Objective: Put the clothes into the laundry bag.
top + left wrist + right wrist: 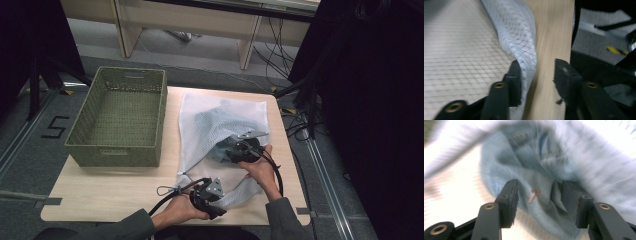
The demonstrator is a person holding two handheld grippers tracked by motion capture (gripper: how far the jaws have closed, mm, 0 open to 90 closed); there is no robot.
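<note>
Black jaws of the right gripper (pixel 537 195) stand wide around a fold of pale blue cloth (pixel 529 170) inside the white mesh bag (pixel 220 125); soft, light and limp, it is best pinched at a bunched fold. Left gripper (pixel 536 75), also wide, straddles the bag's edge on the wooden table (pixel 115 190), beside a green basket (pixel 120 117).

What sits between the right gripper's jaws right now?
In the right gripper view, a fold of the blue garment lies between the right gripper's open jaws, inside the white mesh bag.
</note>
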